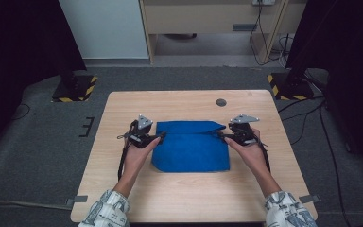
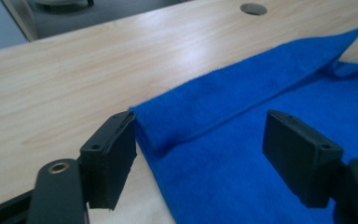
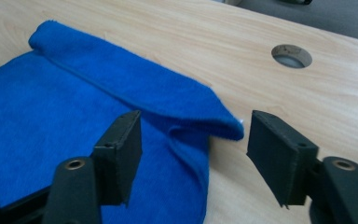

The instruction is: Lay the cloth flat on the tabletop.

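Two hand-held grippers are on the job, my left hand-held gripper (image 1: 157, 137) at the cloth's 9 o'clock edge and my right hand-held gripper (image 1: 221, 135) at its 3 o'clock edge, each at one end of the folded-over flap. I judge the step in hand to be folding the blue cloth (image 1: 191, 151): the strip along its 12 o'clock side already lies turned back onto the rest. Both pairs of jaws stand apart and press on nothing; in the left gripper view the flap's corner (image 2: 142, 122) sits between the pads, just beside one of them, and in the right gripper view the flap's puffed end (image 3: 223, 128) lies in the gap, clear of both pads. The next move, I think, calls for closing on both ends alike and carrying them evenly toward 6 o'clock so the fold stays straight. The cloth is a plain, fuzzy, bright blue towel, lying flat in the middle of the pale wooden worktop (image 1: 123, 189), well short of the cable hole (image 1: 221, 102) at 12 o'clock.
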The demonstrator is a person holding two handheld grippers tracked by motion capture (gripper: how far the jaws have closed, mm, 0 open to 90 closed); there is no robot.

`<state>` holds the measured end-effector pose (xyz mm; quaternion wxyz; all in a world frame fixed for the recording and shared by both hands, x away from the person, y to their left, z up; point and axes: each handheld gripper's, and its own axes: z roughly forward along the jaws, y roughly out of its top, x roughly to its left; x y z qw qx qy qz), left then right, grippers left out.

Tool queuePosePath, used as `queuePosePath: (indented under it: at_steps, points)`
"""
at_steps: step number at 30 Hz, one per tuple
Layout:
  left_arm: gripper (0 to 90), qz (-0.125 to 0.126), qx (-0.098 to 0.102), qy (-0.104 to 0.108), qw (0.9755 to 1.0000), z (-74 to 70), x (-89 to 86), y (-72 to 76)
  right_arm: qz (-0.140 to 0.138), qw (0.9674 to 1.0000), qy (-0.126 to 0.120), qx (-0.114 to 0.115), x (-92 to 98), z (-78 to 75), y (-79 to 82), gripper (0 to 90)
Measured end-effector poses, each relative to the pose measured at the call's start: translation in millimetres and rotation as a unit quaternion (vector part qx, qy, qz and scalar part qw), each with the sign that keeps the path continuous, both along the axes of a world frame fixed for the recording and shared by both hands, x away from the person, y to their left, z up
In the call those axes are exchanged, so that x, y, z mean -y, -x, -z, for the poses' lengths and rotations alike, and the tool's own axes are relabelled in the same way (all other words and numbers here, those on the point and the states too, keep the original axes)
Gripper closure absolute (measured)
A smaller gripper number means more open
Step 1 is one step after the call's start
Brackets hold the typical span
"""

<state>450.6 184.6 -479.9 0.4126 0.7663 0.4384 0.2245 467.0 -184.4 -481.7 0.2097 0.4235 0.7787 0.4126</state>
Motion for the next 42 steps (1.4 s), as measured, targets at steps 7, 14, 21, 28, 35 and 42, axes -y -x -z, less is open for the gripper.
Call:
queuePosePath:
  at_steps: [7,14,21,28,35,42]
  points:
    - [20.6,0.012,-0.018,-0.022,0.9995,11.1,-5.8,14.2,-0.012,0.9998,-0.003,-0.015,4.7,13.8,21.6,48.9]
    - [23.1,0.024,-0.023,-0.047,0.9984,15.7,-7.9,28.3,-0.029,0.9991,0.009,-0.028,10.7,28.7,41.2,52.9]
    - [27.9,0.037,-0.036,-0.069,0.9963,28.4,-12.0,45.1,-0.032,0.9989,-0.005,-0.033,13.9,32.9,54.9,55.3]
    - [31.0,0.050,-0.046,-0.078,0.9946,35.4,-16.4,54.2,-0.030,0.9986,-0.002,-0.044,13.7,38.4,59.7,50.1]
    - [36.8,0.052,-0.060,-0.096,0.9921,43.6,-15.7,51.7,-0.030,0.9976,0.013,-0.061,9.6,47.8,59.0,45.1]
    - [45.1,0.060,-0.066,-0.093,0.9917,44.8,-13.8,52.2,-0.035,0.9971,0.024,-0.063,5.2,51.3,59.3,46.8]
